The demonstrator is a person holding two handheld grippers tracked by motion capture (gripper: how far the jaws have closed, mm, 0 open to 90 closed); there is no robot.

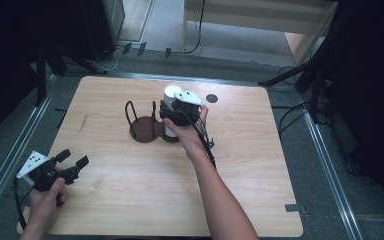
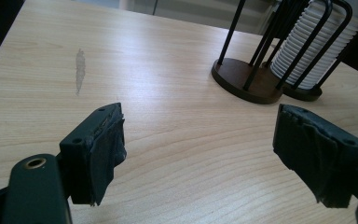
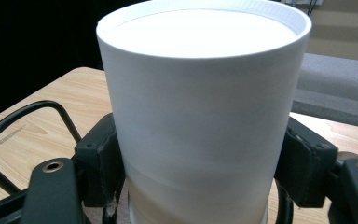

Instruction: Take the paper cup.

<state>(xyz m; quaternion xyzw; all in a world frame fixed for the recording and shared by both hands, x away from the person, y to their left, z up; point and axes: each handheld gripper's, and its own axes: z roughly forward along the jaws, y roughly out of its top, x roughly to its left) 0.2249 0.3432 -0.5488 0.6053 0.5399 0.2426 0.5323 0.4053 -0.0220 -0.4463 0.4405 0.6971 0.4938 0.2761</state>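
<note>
- Right gripper (image 3: 200, 163): pads pressed on the white cup (image 3: 200, 107) at mid-wall.
- Probably light, smooth, crushable; gentle squeeze, straight lift from the wire rack (image 1: 147, 125).
- Left gripper (image 2: 200, 154): half open, holding nothing.

In the right gripper view the white cup's (image 3: 200, 116) base is cut off below.

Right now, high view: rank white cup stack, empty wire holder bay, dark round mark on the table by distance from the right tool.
1. White cup stack: between the right tool's pads.
2. Empty wire holder bay: just left of it.
3. Dark round mark: farther back, to the right.
</note>
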